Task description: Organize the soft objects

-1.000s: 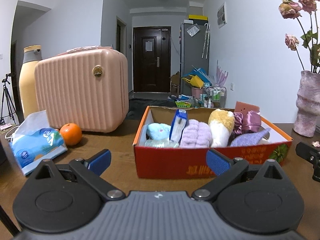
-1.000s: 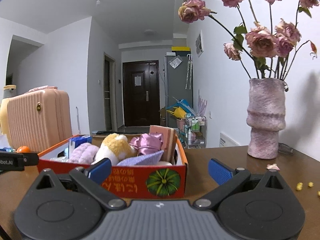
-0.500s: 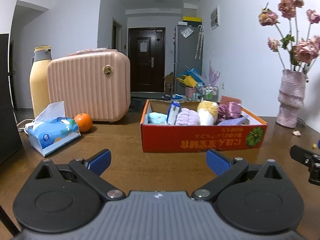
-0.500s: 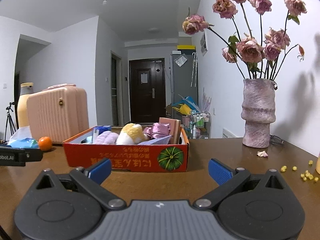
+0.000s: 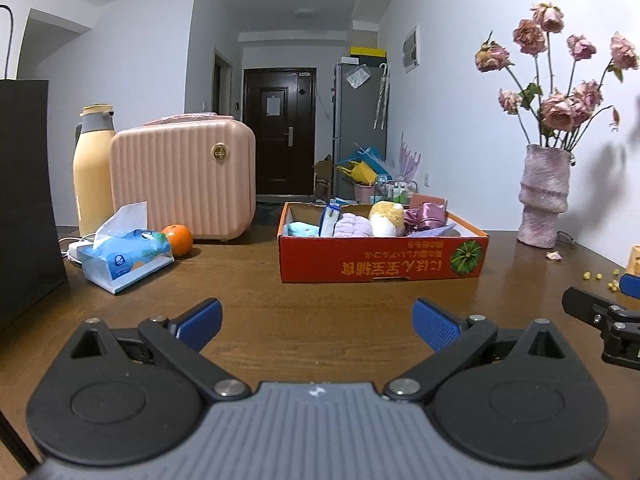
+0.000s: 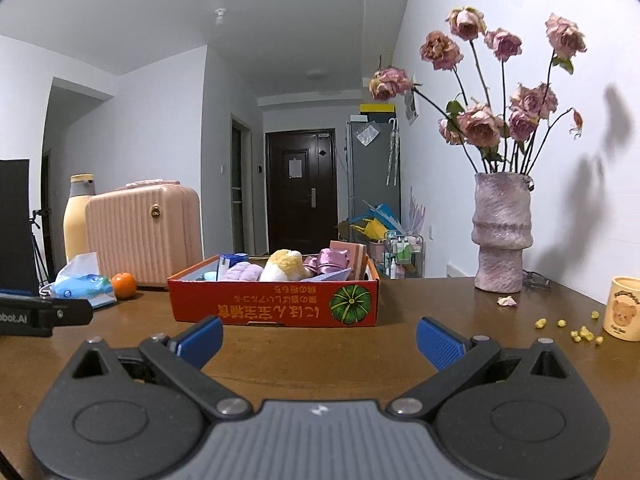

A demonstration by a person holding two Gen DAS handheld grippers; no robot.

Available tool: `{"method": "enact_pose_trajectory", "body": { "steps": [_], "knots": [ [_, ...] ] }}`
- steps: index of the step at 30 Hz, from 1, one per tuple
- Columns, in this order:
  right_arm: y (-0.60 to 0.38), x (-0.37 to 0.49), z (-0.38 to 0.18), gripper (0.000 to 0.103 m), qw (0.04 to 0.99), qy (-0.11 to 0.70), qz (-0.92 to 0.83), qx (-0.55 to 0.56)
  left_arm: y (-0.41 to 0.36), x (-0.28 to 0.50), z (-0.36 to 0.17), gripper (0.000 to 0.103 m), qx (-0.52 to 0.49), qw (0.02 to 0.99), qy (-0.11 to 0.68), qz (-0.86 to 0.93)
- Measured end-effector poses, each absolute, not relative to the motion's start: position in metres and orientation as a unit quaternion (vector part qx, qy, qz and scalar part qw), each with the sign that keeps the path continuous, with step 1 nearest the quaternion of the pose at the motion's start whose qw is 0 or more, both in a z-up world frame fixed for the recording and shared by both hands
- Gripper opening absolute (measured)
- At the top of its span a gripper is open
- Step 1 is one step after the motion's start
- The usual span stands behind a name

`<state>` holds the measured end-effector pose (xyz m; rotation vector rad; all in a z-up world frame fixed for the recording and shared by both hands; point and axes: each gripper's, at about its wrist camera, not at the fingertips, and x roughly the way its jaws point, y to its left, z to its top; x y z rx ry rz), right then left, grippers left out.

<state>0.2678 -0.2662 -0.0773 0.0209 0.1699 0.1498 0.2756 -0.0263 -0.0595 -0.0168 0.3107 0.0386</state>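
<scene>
On the brown wooden table (image 5: 320,320) sits the red cardboard box (image 5: 380,260), its soft objects (image 5: 356,224) packed upright side by side, probably so each one stays reachable. Both grippers hang well short of it, empty: left gripper (image 5: 318,320) and right gripper (image 6: 319,338) have their blue fingers (image 6: 438,344) spread wide. A pink case (image 5: 184,184), tissue pack (image 5: 128,254), orange (image 5: 178,234) and vase (image 6: 502,232) stand around; a hallway lies behind.
</scene>
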Motion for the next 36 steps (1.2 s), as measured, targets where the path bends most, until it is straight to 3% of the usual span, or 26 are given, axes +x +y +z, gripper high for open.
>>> {"method": "enact_pose_trajectory", "body": {
  "steps": [20, 36],
  "knots": [
    [-0.273, 0.147, -0.087, 0.103, 0.991, 0.093, 0.096, 0.026, -0.022, 0.171, -0.073, 0.103, -0.002, 0.987, 0.16, -0.013],
    [-0.269, 0.108, -0.063, 0.103, 0.994, 0.054, 0.099, 0.017, -0.039, 0.122, -0.066, 0.103, 0.031, 0.991, 0.124, -0.044]
  ]
}}
